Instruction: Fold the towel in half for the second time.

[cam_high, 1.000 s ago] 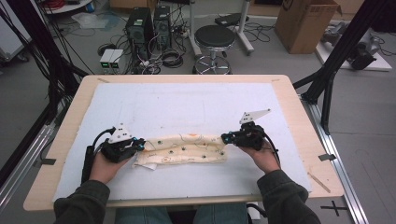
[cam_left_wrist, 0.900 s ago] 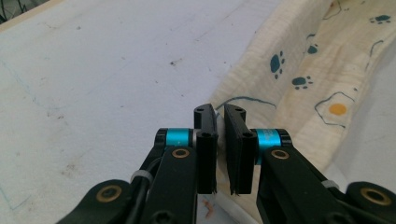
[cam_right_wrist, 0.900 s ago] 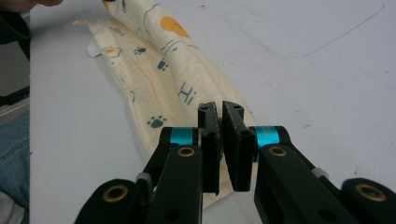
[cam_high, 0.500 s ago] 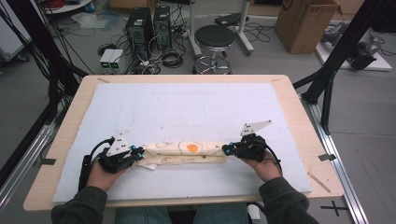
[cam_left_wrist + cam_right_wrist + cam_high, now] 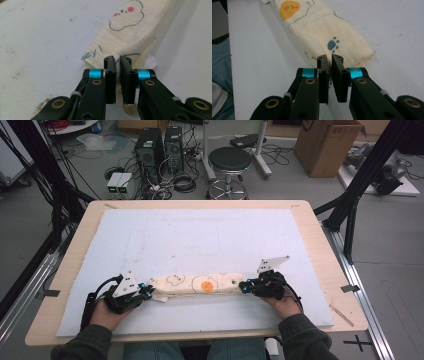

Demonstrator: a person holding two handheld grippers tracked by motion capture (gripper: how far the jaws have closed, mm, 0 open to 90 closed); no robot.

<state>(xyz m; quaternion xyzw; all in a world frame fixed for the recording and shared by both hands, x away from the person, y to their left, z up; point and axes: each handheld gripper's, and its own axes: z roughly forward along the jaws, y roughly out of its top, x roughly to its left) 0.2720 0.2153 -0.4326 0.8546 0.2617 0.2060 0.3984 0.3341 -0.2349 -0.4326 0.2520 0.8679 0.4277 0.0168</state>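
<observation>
Soft cream printed terry cloth [image 5: 200,284] on a matt, speckled white mat [image 5: 200,235] over pale wood table [image 5: 75,245]

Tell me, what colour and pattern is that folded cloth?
The cloth is cream, with drawn clouds, an orange sun face and a blue paw print; the right gripper view shows it best.

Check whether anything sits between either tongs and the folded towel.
Nothing visible does. The left tongs and right tongs are each shut on an end of the folded towel, which lies flat on the white mat.

White mat [image 5: 200,235] open beyond folded towel [image 5: 200,283], towel spanning between both grippers near front edge
</observation>
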